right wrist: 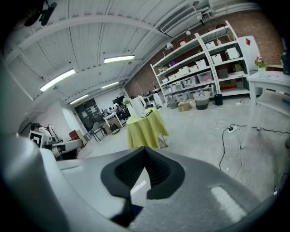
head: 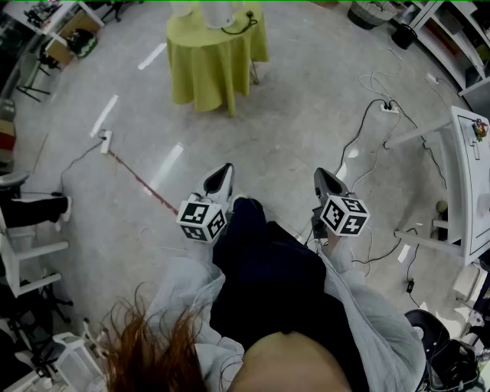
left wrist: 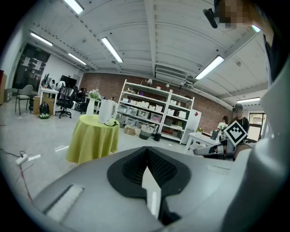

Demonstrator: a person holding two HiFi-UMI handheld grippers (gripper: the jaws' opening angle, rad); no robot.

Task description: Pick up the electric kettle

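The tablecloth (head: 210,61) is matt yellow-green cloth, the kettle (left wrist: 107,111) smooth white plastic, the floor (head: 306,115) glossy grey.

Kettle (head: 218,11) on yellow-draped table (head: 208,70), white power strip (head: 106,141)

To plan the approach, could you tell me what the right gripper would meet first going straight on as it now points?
Probably the bare floor short of the yellow-draped table, since the right gripper tilts downward. Nothing stands between them, though depth is unclear.

Grey floor (head: 306,115), yellow-draped table (head: 207,69), white shelving (left wrist: 154,111), brick wall (right wrist: 267,25), ceiling strip lights (left wrist: 111,49).
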